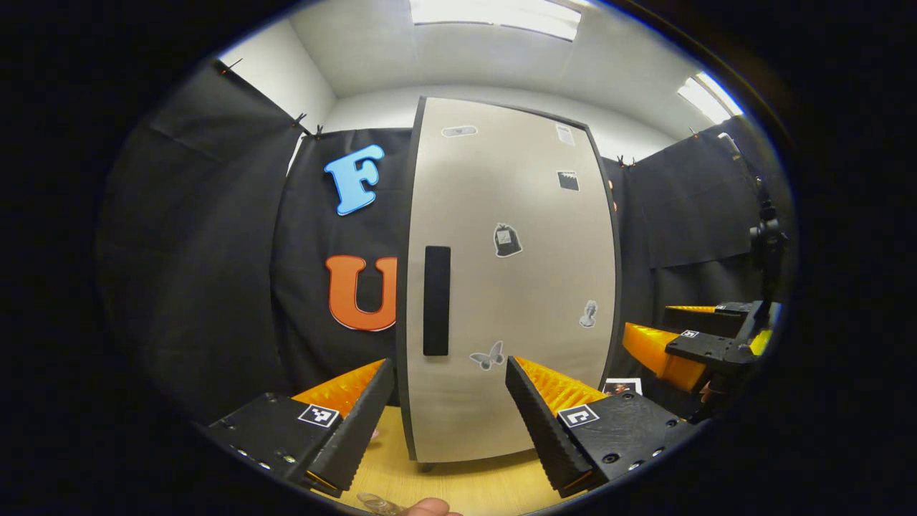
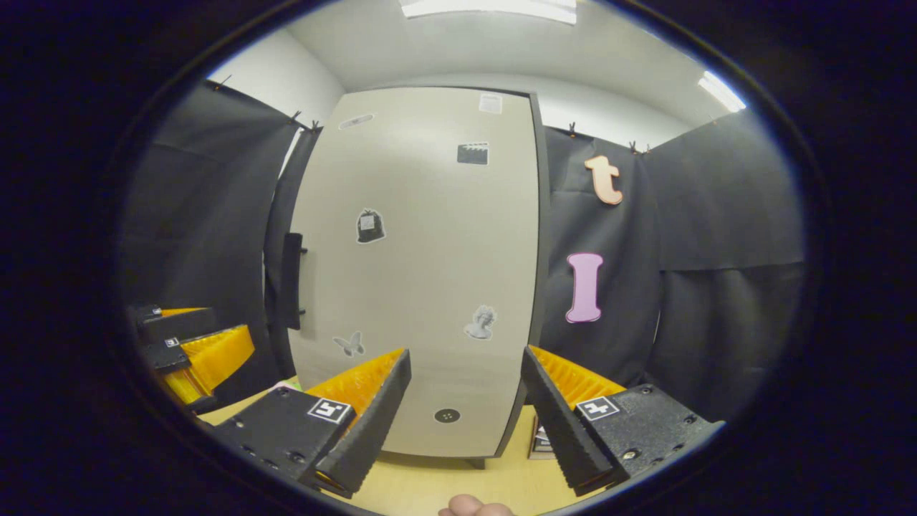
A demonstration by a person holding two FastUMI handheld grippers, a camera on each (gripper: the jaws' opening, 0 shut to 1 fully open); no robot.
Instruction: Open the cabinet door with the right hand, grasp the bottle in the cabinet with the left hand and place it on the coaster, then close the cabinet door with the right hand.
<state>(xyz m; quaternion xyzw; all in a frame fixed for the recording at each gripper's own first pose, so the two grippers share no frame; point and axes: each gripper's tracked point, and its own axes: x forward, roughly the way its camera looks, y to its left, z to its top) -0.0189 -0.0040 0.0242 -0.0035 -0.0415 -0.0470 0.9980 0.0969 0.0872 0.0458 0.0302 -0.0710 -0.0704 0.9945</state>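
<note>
Right gripper view is showing the right gripper [image 2: 466,401] hanging wide apart, holding nothing, facing the shut door [image 2: 423,272]; the handle [image 2: 290,279] is sitting at 9 o'clock, so the approach is not yet lined up. The left gripper [image 1: 450,408] is likewise waiting wide and empty before the door, probably until it opens; bottle and coaster cannot be located.

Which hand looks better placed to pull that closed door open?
By position, the left: its tongs face the handle head-on, while from the right tongs the handle sits off at the door's far edge. Both are open and apart from it.
</note>
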